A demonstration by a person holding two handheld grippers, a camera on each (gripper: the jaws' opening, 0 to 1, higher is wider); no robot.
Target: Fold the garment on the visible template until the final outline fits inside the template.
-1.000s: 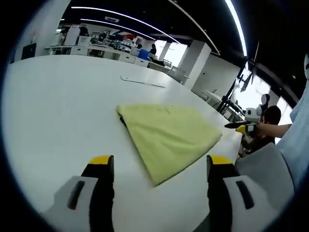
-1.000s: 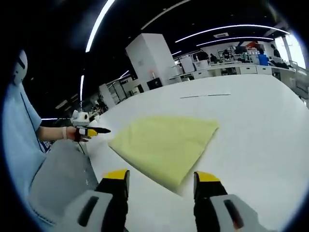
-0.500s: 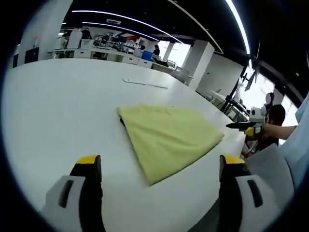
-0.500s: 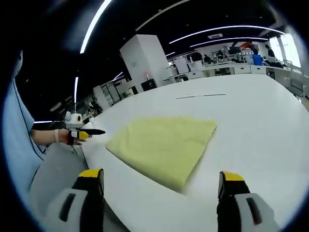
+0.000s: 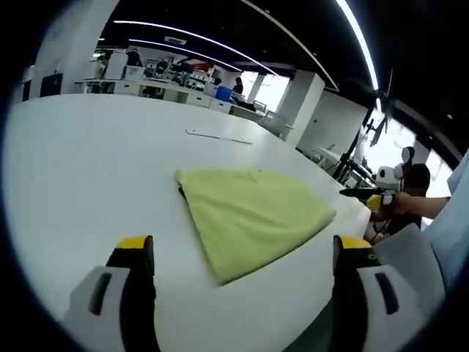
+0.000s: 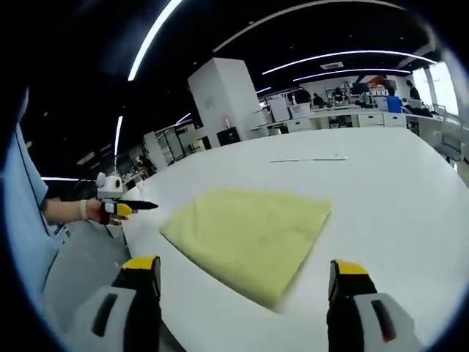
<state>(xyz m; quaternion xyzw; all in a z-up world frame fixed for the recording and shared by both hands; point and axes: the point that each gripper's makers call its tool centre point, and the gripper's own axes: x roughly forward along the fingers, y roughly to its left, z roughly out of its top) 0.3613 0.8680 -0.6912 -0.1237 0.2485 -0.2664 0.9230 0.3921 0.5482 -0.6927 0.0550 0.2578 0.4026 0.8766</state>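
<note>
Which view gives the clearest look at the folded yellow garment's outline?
The right gripper view: the yellow garment lies centred between that claw's jaws, every edge visible. The left gripper view shows the whole garment too, but more foreshortened, with a dark fold shadow at its left corner.

- A wide white table (image 5: 80,169) carries everything.
- A folded yellow garment (image 5: 253,209) lies flat near its near edge.
- A thin dark line (image 5: 218,136) marks the tabletop farther back.
</note>
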